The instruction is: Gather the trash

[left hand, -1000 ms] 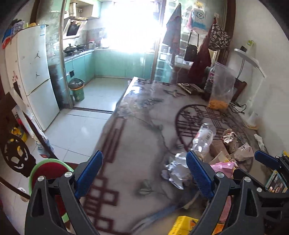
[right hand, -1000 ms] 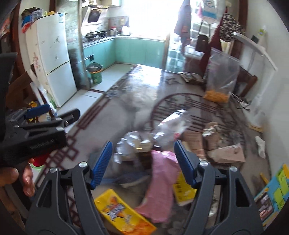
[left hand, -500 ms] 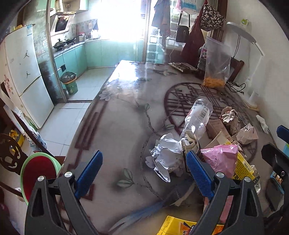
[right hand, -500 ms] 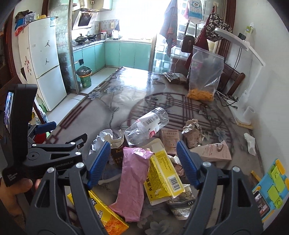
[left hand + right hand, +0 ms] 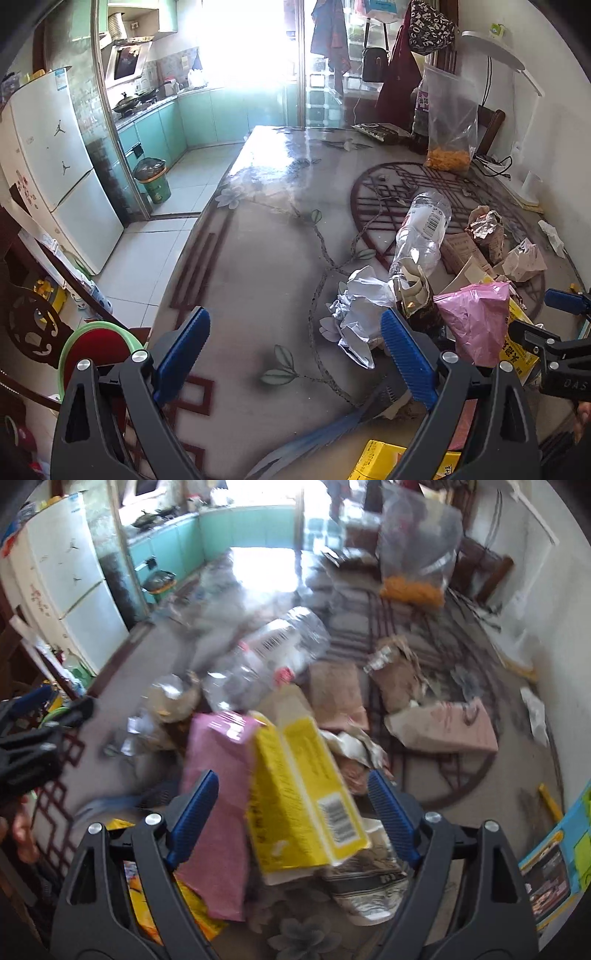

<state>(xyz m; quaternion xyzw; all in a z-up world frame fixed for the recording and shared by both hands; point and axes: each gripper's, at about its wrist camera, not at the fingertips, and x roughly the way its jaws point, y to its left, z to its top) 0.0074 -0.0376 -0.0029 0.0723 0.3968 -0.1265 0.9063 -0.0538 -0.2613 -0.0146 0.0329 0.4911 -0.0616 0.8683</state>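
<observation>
a: where's the trash?

b: heaped on the tabletop (image 5: pixel 266 229), toward its right side. a clear plastic bottle (image 5: pixel 421 229) lies on its side, long axis running from the far right down toward the near left, narrow end sunk in the pile beside a wad of crumpled paper (image 5: pixel 360 306).

a: and the yellow box?

b: the yellow box (image 5: pixel 306 790) lies flat, long axis running away from the right camera, barcode end nearest. a pink bag (image 5: pixel 221 786) lies just to its left, lengthwise the same way, touching it. further right a pale carton (image 5: pixel 448 727) lies crosswise.

a: the right tool?

b: the right tool (image 5: pixel 291 814) has just been opening; its jaws stand wide over the box and the bag, pads pressing on neither. that view is blurred.

a: the left one?

b: the left tool (image 5: pixel 291 358) is spread wide too, nothing gripped, bare tabletop between its fingers and the paper wad just beyond its right finger.
</observation>
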